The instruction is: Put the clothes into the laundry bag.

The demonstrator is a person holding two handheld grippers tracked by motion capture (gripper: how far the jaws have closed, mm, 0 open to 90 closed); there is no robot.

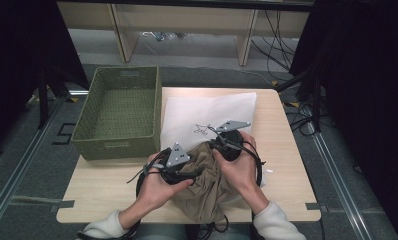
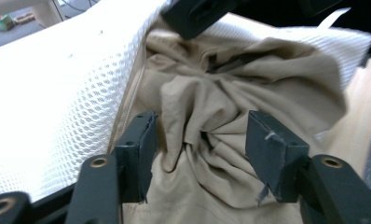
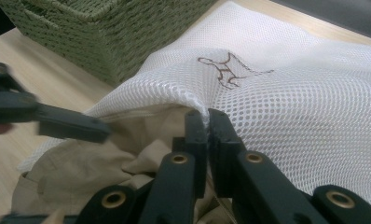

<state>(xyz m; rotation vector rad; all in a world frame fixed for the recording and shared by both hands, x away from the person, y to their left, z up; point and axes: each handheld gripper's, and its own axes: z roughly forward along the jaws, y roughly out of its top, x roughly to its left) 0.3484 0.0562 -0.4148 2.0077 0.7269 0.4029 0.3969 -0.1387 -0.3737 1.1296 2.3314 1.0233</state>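
Note:
A white mesh laundry bag with a brown emblem lies flat on the wooden table. A crumpled tan garment is partly inside the bag's mouth, at the table's front. My right gripper is shut on the upper rim of the mesh bag and lifts it off the tan garment. My left gripper stands open over the bunched tan garment. Folds rise between its jaws, but the pads do not press them. In the high view the left gripper and right gripper are close together.
A green woven basket stands at the table's left edge, beside the bag, and its wall is near in the right gripper view. Beyond the table are shelf legs and cables on the floor. Bare wood lies in front of the basket.

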